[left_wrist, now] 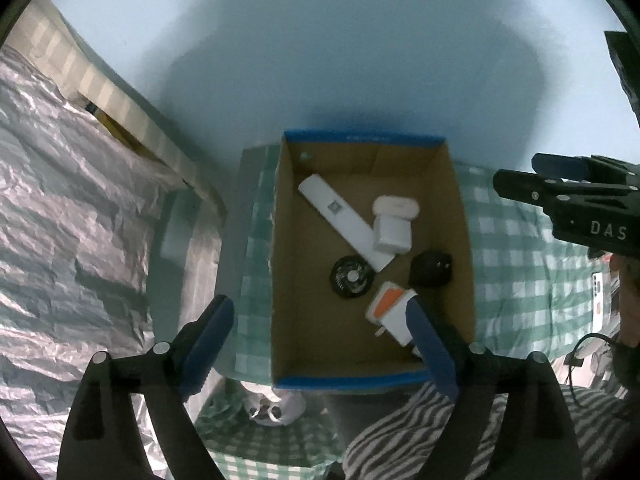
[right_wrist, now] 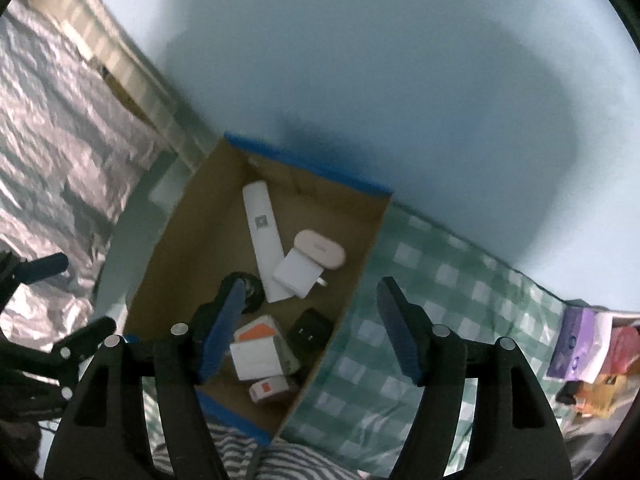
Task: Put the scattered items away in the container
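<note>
Two grippers hang above the cardboard box (left_wrist: 320, 336), which rests on a green-checked cloth (left_wrist: 516, 264) against a pale blue wall (left_wrist: 320, 40). Left of the box lies crinkled silver sheeting (left_wrist: 60, 200); a striped fabric (left_wrist: 400, 432) lies just below its near rim. A white rounded object (left_wrist: 276, 406) sits just outside that near rim, partly covered and not identifiable. To the far right of the box, purple and red packages (right_wrist: 580, 344) are cut off by the lens edge.

Inside the box lie a long white remote (left_wrist: 344, 224), a white earbud case (left_wrist: 396, 206) touching a white plug adapter (left_wrist: 392, 234), a black disc (left_wrist: 352, 278), a black charger (left_wrist: 432, 270) and a white-and-orange charger (left_wrist: 394, 312). The right wrist view shows a second small white-and-orange item (right_wrist: 268, 388) near the box's near corner, partly blurred.

The left gripper (left_wrist: 320, 328) has its jaws wide apart, with nothing between the pads; its right finger (left_wrist: 432, 348) overlaps the white-and-orange charger in the left wrist view. The right gripper (right_wrist: 312, 328) has its jaws apart and empty; its left finger (right_wrist: 224, 328) covers part of the black disc. All box contents lie well below both sets of jaws.
</note>
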Motion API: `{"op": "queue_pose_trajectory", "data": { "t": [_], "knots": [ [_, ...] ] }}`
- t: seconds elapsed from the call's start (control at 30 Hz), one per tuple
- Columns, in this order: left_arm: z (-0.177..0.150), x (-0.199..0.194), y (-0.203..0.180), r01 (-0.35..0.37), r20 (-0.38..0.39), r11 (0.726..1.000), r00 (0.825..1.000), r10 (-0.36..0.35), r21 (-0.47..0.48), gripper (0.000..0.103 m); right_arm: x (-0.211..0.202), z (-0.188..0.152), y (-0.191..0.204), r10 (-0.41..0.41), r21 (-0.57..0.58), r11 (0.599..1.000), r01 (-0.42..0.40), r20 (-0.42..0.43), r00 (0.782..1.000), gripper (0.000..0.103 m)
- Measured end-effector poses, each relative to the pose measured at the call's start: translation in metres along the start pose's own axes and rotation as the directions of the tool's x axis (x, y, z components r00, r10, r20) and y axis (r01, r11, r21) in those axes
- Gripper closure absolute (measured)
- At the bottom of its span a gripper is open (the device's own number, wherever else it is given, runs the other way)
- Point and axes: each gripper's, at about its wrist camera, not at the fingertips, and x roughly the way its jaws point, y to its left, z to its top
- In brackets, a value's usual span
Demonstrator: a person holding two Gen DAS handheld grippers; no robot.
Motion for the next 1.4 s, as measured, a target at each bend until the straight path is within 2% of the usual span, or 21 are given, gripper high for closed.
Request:
{"op": "queue_pose_trajectory", "data": {
  "t": [0.17,0.4,0.57,0.67,0.9,1.4],
  "knots": [
    [0.002,-0.024,-0.013,-0.005,0.043,1.0,0.999,0.004,0.011,0.014,-0.032,-0.006,-0.007,-0.029,0.027,0.999,0.027,0.069,0.997,0.03],
    [0.001,-0.057,-0.033,-0.027,0.13,0.999,0.991,0.023,0.03,0.006,-0.068,-0.019,-0.013,-0.082,0.053,0.996,0.076,0.142,0.986,0.028],
    [-0.003,-0.066,-0.038,0.035,0.18,0.999,0.983,-0.034,-0.005,0.004,-0.085,-0.029,-0.019,-0.096,0.092,0.992,0.082,0.166,0.981,0.027],
    [-0.004,-0.064,-0.041,0.061,0.176,0.998,0.983,-0.058,-0.014,0.004,-0.09,-0.034,-0.022,-0.099,0.097,0.992,0.083,0.173,0.98,0.027],
    [-0.002,-0.066,-0.049,0.034,0.193,0.999,0.981,-0.037,0.016,0.004,-0.087,-0.042,-0.032,-0.111,0.125,0.988,0.091,0.16,0.981,0.027],
    [-0.002,-0.065,-0.063,0.008,0.177,0.998,0.984,-0.019,0.061,0.004,-0.086,-0.046,-0.039,-0.111,0.141,0.986,0.09,0.149,0.983,0.027]
  ]
}}
